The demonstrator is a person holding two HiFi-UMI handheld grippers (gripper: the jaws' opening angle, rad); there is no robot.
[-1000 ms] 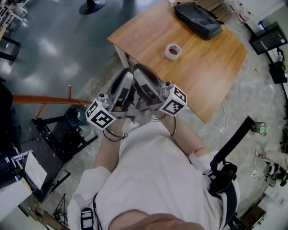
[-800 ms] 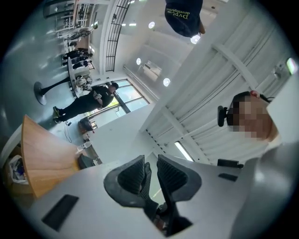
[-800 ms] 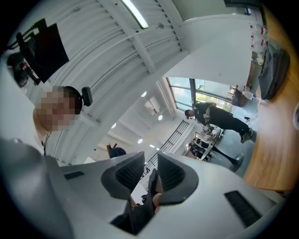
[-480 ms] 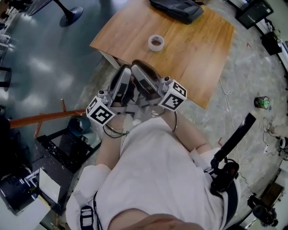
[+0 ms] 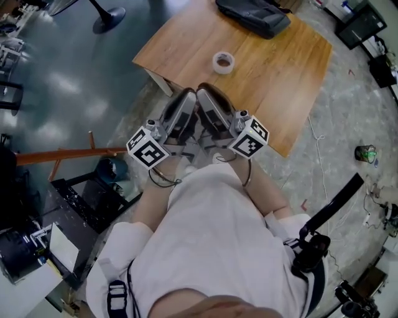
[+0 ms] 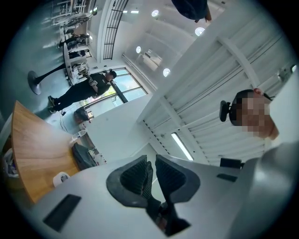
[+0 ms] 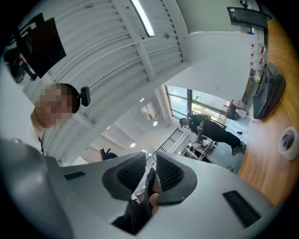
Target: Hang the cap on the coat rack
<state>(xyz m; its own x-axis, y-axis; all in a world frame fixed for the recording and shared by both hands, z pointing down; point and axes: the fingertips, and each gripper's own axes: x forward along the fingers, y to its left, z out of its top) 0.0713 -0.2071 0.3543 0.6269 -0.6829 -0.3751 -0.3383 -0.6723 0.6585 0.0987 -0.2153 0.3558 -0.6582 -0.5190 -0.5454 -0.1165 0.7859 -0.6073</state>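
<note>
One dark, flat bundle, which I take for the cap (image 5: pixel 252 15), lies at the far end of the counter (image 5: pixel 280 81), beyond a tape roll (image 5: pixel 223 61).

Over the last second the left gripper (image 5: pixel 189 93) and right gripper (image 5: pixel 204 88), carried side by side at the person's chest, have drawn nearer the counter's near edge. The left jaws have just been closing. Only a sliver of gap remains, and nothing is between them. The right jaws also stand a narrow slit apart, with no cap in them.

I read this as the approach, with the pick-up not yet begun. The slits will probably need to widen before either gripper can take the fabric.

The cap is well apart from both grippers, ahead and a little to their right. The rack (image 5: pixel 62 155), an orange-brown pole with pegs, stands to the left, far from the cap.
</note>
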